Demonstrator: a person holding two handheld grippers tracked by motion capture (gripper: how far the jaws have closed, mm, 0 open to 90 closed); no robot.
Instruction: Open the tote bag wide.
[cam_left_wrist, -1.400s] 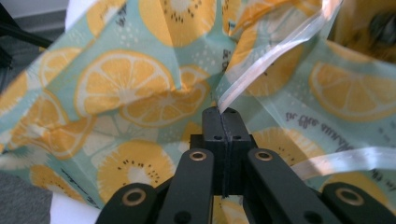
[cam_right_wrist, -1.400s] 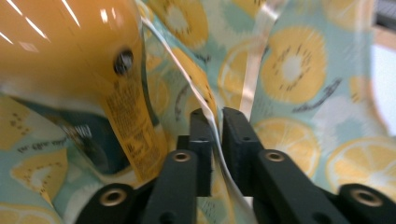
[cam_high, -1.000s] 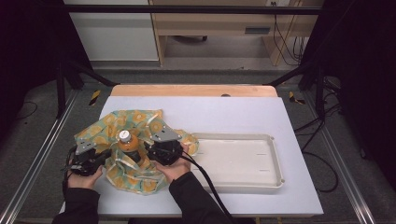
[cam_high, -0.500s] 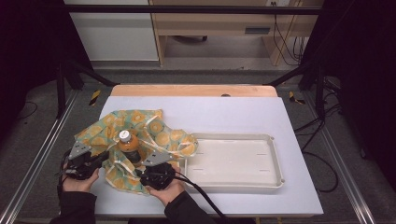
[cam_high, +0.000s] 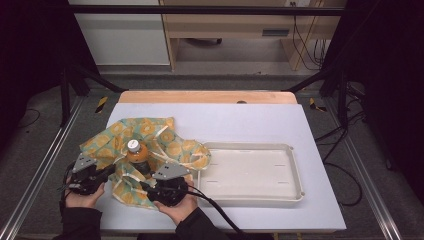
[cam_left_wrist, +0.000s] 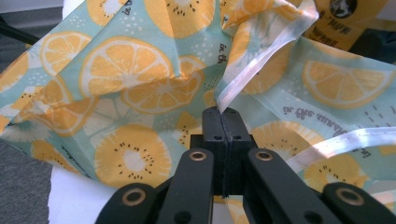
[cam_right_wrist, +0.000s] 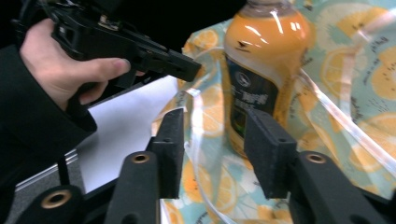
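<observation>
Orange juice bottle with white cap (cam_high: 136, 154) stands upright on the crumpled teal fabric bag printed with orange and lemon slices (cam_high: 150, 131), left-front part of the white table (cam_high: 250, 120), just left of the empty cream plastic tray (cam_high: 295, 170).

Left gripper (cam_left_wrist: 223, 116): jaws fully closed, pinching the bag at its white ribbon handle (cam_left_wrist: 261, 60). Right gripper (cam_right_wrist: 212, 140): jaws part-open and have just been opening; only a loose loop of ribbon and fabric sits in the gap, pads press on nothing. Bottle is just beyond the right jaw tips.

Risks:
- Bottle is free-standing on soft, wrinkled cloth. Any tug from the left pinch likely shifts the fabric under it and tips it.
- Right jaws are near the bottle's lower half; a sideways nudge could knock it over.
- If the right closes here, it probably grabs ribbon instead of the bag wall, so the mouth won't lift cleanly.
- Thin ribbon could slip from the left pinch under load.
</observation>
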